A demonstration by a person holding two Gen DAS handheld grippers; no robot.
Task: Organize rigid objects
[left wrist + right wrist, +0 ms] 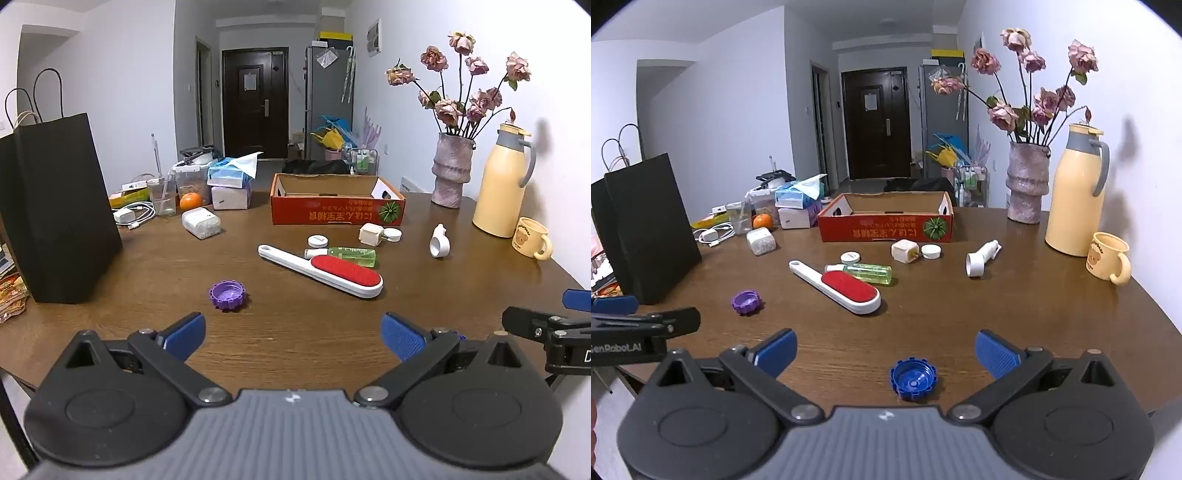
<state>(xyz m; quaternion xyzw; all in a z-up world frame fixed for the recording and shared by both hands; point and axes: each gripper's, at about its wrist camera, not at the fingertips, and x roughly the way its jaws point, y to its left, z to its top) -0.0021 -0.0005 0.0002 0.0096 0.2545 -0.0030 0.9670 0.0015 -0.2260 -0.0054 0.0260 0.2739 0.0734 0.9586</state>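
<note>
Nearest to us, our left gripper and right gripper both hang over the brown wooden table with their blue-padded jaws spread wide and nothing between the pads. One blue ridged plastic cap lies on the table just ahead of the right gripper, below the gap between its jaws. Beyond it we count one purple ridged plastic cap, one white lint brush with a red oval pad, one clear green bottle lying on its side, two small round white lidded jars, one cream cube-shaped block and one white plastic nozzle piece, all loose and well apart from both grippers. Farther back stands one open red cardboard box, its printed characters upside down and unreadable to us. On the left gripper's body in the right view we read "GenRobot.AI". At the far right stand one yellow thermos jug and one yellow mug with a bear face.
</note>
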